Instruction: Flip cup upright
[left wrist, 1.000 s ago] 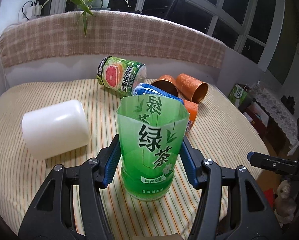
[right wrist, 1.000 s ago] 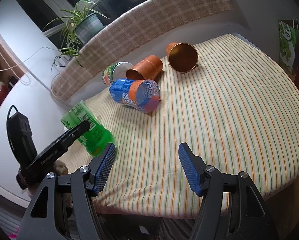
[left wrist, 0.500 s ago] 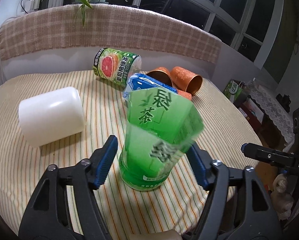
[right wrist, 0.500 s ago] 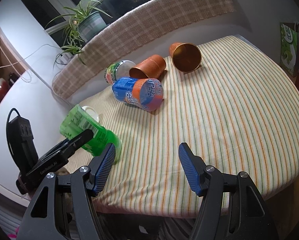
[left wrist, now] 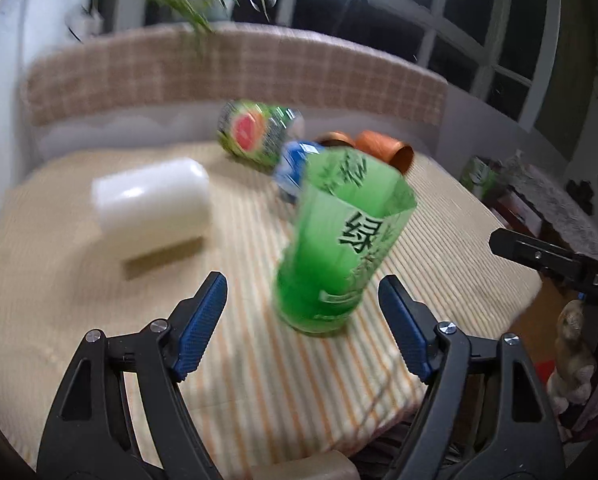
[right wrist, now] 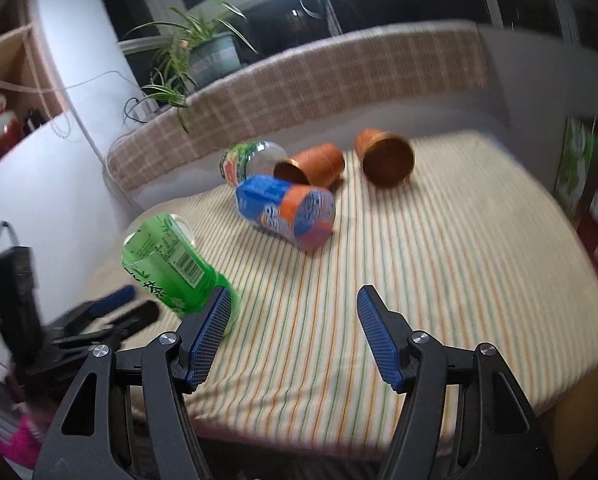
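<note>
A green cut-bottle cup [left wrist: 339, 240] with Chinese lettering stands mouth up on the striped tablecloth [left wrist: 259, 380], near its front edge. It also shows in the right wrist view [right wrist: 167, 264]. My left gripper [left wrist: 303, 328] is open and empty, its blue pads just short of the cup's base on either side, not touching. My right gripper [right wrist: 293, 336] is open and empty over the cloth, to the right of the green cup. The left wrist view is blurred.
A white cup [left wrist: 151, 208] lies on its side at left. A grapefruit-label cup [left wrist: 255, 136], a blue and orange cup [right wrist: 287, 212] and two orange cups [right wrist: 313, 164] [right wrist: 387, 156] lie on their sides further back. A cushioned backrest [right wrist: 339, 76] borders the far edge.
My left gripper opened, let go of the green cup and drew back; the cup stays standing on the cloth. My right gripper has kept open and shifted slightly.
</note>
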Demonstrator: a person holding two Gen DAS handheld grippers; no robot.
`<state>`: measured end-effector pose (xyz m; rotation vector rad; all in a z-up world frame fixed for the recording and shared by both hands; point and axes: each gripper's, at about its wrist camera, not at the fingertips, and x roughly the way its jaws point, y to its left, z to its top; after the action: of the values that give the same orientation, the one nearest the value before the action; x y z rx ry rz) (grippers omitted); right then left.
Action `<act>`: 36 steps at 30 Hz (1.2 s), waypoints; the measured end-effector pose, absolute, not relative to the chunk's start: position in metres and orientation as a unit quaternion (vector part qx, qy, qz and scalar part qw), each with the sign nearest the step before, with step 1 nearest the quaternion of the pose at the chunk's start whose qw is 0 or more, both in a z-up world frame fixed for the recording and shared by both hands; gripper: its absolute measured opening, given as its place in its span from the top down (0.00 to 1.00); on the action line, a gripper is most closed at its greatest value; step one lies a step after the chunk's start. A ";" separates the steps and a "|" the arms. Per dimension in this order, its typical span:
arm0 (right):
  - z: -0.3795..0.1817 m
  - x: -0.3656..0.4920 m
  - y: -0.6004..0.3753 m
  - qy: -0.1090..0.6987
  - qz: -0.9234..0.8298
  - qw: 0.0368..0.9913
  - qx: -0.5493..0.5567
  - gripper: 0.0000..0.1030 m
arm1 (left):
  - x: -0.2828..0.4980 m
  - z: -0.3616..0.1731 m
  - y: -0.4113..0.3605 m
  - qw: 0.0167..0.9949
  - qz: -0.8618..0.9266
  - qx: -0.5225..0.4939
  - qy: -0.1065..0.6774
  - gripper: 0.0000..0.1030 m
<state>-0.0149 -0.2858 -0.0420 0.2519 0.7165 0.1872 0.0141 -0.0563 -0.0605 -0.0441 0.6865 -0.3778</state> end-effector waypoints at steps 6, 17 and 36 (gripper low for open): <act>-0.031 -0.025 -0.269 0.286 0.054 0.955 0.065 0.21 | -0.018 -0.030 -0.043 0.964 -0.127 -0.006 0.233 0.04; -0.021 -0.032 -0.259 0.219 -0.003 0.975 0.037 0.07 | -0.029 0.000 -0.031 0.984 -0.076 -0.009 0.163 0.00; -0.011 -0.031 -0.240 0.186 -0.008 0.982 0.016 0.01 | -0.024 0.015 -0.026 0.987 -0.051 -0.021 0.152 0.00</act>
<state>-0.0305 -0.2404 -0.0112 0.0329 0.3744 -0.0163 -0.0236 -0.0260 0.0155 -0.0421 0.3046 -0.1024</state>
